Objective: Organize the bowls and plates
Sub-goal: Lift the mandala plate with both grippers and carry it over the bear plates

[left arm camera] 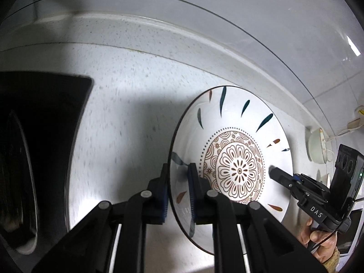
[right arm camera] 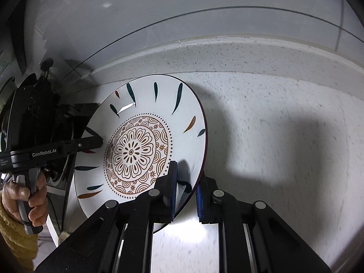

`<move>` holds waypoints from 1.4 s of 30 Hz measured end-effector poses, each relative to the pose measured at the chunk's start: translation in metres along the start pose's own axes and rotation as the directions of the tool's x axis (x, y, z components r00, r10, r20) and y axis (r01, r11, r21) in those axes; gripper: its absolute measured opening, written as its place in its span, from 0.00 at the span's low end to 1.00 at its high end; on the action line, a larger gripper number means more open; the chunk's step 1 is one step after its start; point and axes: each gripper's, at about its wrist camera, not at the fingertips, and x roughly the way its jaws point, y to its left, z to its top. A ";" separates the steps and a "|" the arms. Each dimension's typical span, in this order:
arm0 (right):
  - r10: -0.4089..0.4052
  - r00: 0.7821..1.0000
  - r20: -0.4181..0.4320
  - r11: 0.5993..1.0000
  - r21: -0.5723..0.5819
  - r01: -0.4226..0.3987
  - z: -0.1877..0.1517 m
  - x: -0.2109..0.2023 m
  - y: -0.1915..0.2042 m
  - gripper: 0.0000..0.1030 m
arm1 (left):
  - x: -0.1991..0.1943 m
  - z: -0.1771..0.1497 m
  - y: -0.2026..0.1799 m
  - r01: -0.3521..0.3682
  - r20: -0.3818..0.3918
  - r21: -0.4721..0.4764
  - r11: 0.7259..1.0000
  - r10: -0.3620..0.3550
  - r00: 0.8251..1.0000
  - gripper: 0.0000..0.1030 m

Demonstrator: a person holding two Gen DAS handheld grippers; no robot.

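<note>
Two grippers, left gripper [left arm camera: 178, 191] and right gripper [right arm camera: 185, 191], fingers clamped on opposite rims of patterned plate [left arm camera: 238, 173]; you keep plate level, move both hands together above bench [left arm camera: 127, 104].

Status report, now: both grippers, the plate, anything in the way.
Left gripper shut on plate rim. Right gripper shut on opposite rim. Plate off the counter. Cups well aside.
</note>
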 end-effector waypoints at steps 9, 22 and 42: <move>-0.004 1.000 0.026 1.000 -0.017 0.004 -0.036 -0.045 0.022 0.13 | -0.059 -0.039 0.006 0.016 0.037 -0.001 1.000 -0.015 0.999 0.13; -0.039 0.996 0.084 0.999 -0.019 0.041 -0.115 -0.099 0.082 0.13 | -0.121 -0.137 -0.002 0.070 0.066 0.038 0.997 -0.072 0.995 0.13; -0.072 0.996 0.043 0.992 0.107 0.067 -0.209 -0.082 0.123 0.13 | -0.086 -0.238 -0.002 0.070 -0.029 0.099 0.993 -0.067 0.997 0.13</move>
